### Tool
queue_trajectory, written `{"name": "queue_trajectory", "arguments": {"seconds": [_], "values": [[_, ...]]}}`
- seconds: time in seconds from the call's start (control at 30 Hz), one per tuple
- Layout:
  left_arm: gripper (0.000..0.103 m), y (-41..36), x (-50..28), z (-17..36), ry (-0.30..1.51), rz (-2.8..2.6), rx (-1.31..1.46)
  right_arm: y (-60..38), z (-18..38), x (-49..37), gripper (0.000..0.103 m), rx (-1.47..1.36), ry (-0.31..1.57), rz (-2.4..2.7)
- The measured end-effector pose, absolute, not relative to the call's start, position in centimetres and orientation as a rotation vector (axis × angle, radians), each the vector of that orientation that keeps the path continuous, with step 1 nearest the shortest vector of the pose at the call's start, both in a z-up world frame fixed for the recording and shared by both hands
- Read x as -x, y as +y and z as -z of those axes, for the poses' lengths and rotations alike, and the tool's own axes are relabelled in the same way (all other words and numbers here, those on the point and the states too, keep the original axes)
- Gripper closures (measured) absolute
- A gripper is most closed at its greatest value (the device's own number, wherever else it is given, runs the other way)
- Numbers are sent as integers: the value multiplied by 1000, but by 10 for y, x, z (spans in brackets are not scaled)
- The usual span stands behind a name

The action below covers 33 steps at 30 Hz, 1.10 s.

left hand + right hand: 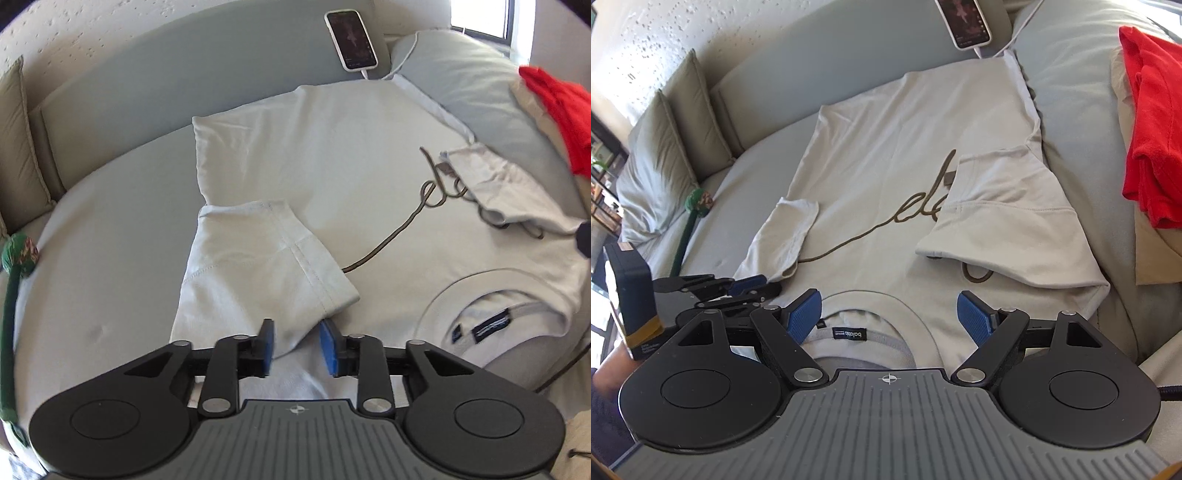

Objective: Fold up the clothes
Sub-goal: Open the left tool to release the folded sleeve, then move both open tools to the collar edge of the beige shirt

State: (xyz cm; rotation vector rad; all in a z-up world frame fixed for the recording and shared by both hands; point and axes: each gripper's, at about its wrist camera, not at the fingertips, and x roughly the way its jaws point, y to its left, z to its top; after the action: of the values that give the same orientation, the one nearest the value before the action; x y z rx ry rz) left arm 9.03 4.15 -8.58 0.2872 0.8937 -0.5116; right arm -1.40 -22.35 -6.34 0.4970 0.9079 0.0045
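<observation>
Item: pale grey cotton T-shirt (886, 155) with brown script lettering, laid flat, front up, on the grey sofa seat (757, 173); its collar lay nearest you, its hem toward the backrest. Both short sleeves were folded in over the chest.

Your left gripper (296, 345), blue-padded fingers spread with a gap between them, sat at the shirt's left shoulder, the folded left sleeve (258, 266) just ahead of its tips; no cloth was pinched.

Your right gripper (889, 317), fingers spread wider, hovered at the collar (864, 295), the dark neck label (849, 333) between its pads, gripping nothing.

Beside the shirt: a red garment (1152, 122) heaped to its right, a white-cased phone (964, 22) propped beyond its hem, a green stick toy (689, 225) to its left.
</observation>
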Motion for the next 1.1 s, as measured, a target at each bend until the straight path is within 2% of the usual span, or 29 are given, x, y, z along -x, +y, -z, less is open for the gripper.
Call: {"name": "queue_trajectory", "arguments": {"seconds": [0.17, 0.3, 0.33, 0.37, 0.4, 0.47, 0.53, 0.57, 0.6, 0.63, 0.9, 1.0, 1.03, 1.1], "values": [[66, 111, -88, 60, 932, 497, 168, -219, 57, 13, 21, -496, 890, -28], [66, 147, -104, 66, 929, 221, 270, -208, 51, 4, 20, -472, 862, -50], [66, 150, -110, 70, 930, 198, 280, -204, 51, 0, 23, -469, 855, -69], [66, 151, -118, 75, 939, 203, 298, -199, 52, -5, 38, -466, 849, -92], [66, 151, -126, 82, 958, 205, 308, -193, 53, -11, 64, -464, 847, -116], [66, 148, -141, 97, 1009, 200, 289, -181, 58, -23, 86, -465, 841, -151], [68, 145, -142, 98, 1014, 200, 251, -170, 63, -34, 86, -476, 833, -161], [78, 143, -142, 98, 1013, 201, 231, -166, 66, -39, 86, -482, 833, -160], [94, 141, -141, 98, 1012, 202, 210, -163, 68, -43, 83, -489, 833, -163], [103, 139, -141, 97, 1011, 202, 190, -159, 70, -47, 82, -495, 833, -167], [100, 123, -138, 94, 1002, 198, 42, -122, 86, -100, 82, -405, 843, -196], [92, 127, -122, 77, 931, 179, 68, -111, 91, -113, 76, -389, 861, -192], [81, 129, -116, 70, 891, 193, 87, -111, 90, -113, 74, -397, 864, -186], [78, 128, -110, 60, 830, 268, 135, -116, 86, -106, 64, -393, 860, -167]]}}
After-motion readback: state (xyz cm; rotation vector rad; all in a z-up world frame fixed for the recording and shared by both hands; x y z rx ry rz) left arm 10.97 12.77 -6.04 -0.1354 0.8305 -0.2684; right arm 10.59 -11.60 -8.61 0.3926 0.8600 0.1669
